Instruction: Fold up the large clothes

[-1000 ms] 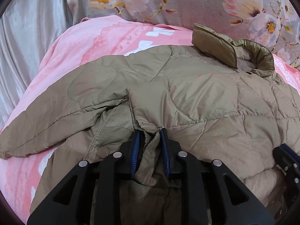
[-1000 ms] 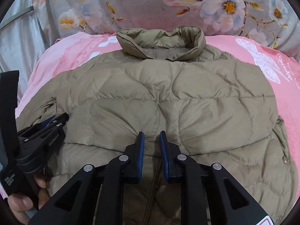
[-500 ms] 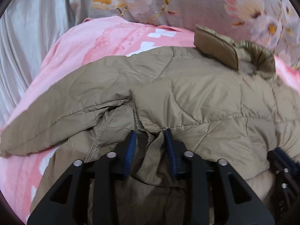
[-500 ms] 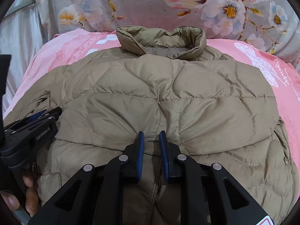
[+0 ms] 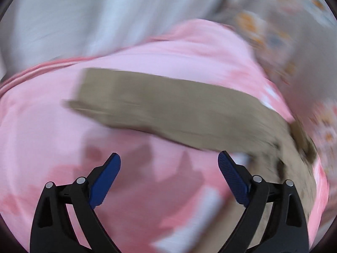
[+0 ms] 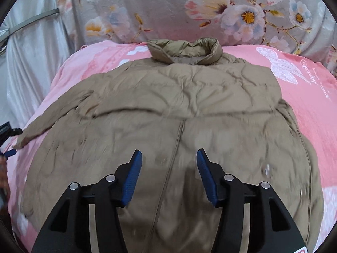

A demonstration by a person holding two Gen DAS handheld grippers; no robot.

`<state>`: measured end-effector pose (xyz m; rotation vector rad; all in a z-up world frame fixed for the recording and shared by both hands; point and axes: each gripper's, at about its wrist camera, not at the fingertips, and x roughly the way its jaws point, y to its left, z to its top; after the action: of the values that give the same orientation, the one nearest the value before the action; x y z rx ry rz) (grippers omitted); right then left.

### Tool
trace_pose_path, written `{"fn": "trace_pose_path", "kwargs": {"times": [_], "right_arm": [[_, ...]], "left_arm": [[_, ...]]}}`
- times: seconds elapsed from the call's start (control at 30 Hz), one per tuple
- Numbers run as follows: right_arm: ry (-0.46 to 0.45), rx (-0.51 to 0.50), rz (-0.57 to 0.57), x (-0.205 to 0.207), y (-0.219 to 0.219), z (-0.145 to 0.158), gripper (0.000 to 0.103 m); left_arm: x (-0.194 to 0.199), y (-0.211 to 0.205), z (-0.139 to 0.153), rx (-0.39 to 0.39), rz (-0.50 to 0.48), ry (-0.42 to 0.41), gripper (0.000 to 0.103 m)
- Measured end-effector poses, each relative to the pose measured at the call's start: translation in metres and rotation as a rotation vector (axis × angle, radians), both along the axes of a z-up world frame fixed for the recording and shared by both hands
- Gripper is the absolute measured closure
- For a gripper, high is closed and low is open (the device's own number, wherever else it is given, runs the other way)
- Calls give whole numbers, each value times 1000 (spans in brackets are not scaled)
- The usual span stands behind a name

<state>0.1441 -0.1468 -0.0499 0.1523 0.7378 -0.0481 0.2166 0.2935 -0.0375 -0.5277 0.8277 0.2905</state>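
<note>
Tan quilted jacket lies flat on pink bedding, collar at far end, one sleeve out w/ cuff left.

Motion blur smeared the whole left wrist view; the jacket read only as a tan streak, its quilting lost.

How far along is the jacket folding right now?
Early. Done: the tan jacket lies flat on the pink bedspread, its bottom part apparently folded up. In hand: nothing; left gripper and right gripper have jaws opening, gripping nothing. Left: the sleeve lies outstretched, unfolded.
</note>
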Motion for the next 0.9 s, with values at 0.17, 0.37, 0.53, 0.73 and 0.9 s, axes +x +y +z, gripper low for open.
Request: {"fn": "trace_pose_path", "kwargs": {"times": [0.17,0.37,0.53,0.73,0.9], "right_arm": [[20,-6,6,-32,14,-16,48],[22,-16,-16,-40,18,-29,41],[19,-14,-20,-40,18,-31,40],[21,-1,-55,-44,11,-23,40],[-5,15,-148,-54,-21,4,40]], "left_arm": [[0,76,-19,-123,175,21,21],[19,90,-34,-207,176,49,72],[24,65,3,-60,130,2,96],[25,-15,91,81,-70,-154,99],[16,-133,155,141,-345,-286,99]]}}
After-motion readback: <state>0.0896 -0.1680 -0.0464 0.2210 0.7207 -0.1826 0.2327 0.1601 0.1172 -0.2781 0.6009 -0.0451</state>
